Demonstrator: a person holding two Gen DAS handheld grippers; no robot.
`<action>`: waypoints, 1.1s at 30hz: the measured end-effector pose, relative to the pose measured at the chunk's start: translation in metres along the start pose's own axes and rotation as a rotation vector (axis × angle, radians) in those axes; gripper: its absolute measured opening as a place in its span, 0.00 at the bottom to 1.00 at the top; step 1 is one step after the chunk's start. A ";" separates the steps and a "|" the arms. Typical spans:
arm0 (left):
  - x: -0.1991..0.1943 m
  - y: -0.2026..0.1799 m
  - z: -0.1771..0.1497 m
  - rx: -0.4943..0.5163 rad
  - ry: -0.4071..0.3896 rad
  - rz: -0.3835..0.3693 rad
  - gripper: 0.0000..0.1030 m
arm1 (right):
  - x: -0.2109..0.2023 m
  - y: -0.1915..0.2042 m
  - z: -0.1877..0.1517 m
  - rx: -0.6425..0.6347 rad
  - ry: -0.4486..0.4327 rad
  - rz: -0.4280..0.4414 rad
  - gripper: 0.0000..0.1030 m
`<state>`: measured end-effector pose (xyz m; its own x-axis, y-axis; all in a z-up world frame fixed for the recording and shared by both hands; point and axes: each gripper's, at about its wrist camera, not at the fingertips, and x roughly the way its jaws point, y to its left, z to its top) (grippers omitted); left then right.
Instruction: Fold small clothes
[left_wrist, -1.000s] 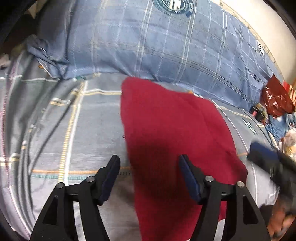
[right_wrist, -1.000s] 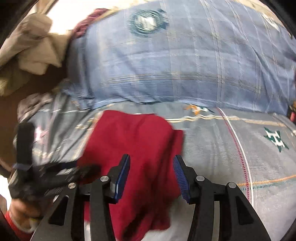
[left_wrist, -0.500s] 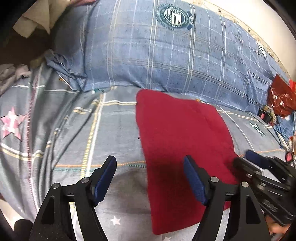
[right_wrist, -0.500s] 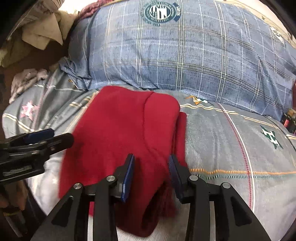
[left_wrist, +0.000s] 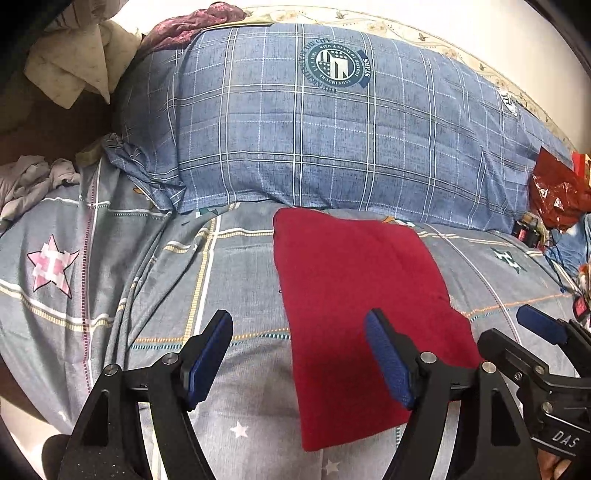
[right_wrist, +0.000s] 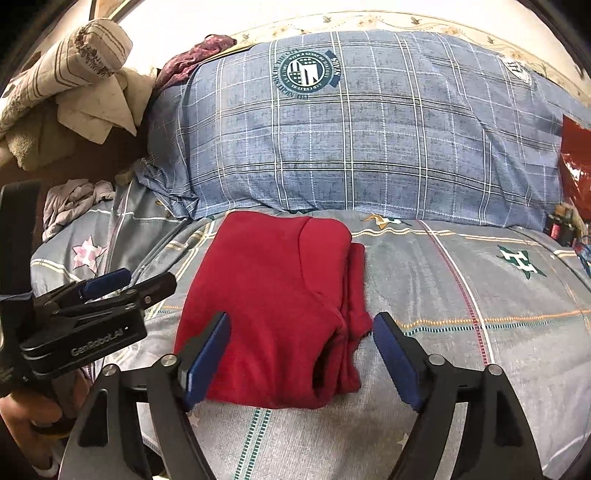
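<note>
A dark red garment (left_wrist: 354, 295) lies folded flat on the grey patterned bedsheet (left_wrist: 110, 266), just in front of the blue plaid pillow. Its doubled-over edge (right_wrist: 351, 295) is bunched on the right side in the right wrist view. My left gripper (left_wrist: 297, 321) hovers open over the garment's left edge, touching nothing. My right gripper (right_wrist: 301, 321) is above the garment's near right corner; its jaws are opening and the pads stand clear of the cloth. Each gripper also shows in the other's view: the right gripper (left_wrist: 539, 328) and the left gripper (right_wrist: 110, 280).
A big blue plaid pillow (left_wrist: 332, 140) fills the back. A heap of beige cloths (right_wrist: 74, 92) and a crumpled grey garment (left_wrist: 29, 181) lie at the left. A red plastic bag (left_wrist: 557, 192) and small clutter sit far right.
The right gripper's jaws spread wide and let go of the garment's folded right edge. Both grippers drew back from the cloth, which now lies still and folded.
</note>
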<state>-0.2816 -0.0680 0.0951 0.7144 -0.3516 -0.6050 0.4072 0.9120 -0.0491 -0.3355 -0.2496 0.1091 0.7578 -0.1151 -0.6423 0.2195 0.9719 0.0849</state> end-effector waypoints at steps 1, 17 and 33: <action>-0.001 0.001 0.000 0.001 0.000 0.006 0.72 | 0.000 0.000 0.000 0.004 0.002 0.001 0.80; -0.008 0.002 -0.001 0.026 -0.020 0.026 0.72 | 0.007 -0.002 -0.005 0.006 0.020 -0.007 0.83; -0.007 0.011 -0.001 0.032 -0.034 0.031 0.72 | 0.013 0.004 -0.003 0.002 0.025 -0.007 0.83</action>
<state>-0.2826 -0.0554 0.0983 0.7457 -0.3306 -0.5785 0.4020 0.9156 -0.0051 -0.3269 -0.2468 0.0989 0.7408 -0.1170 -0.6614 0.2261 0.9707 0.0815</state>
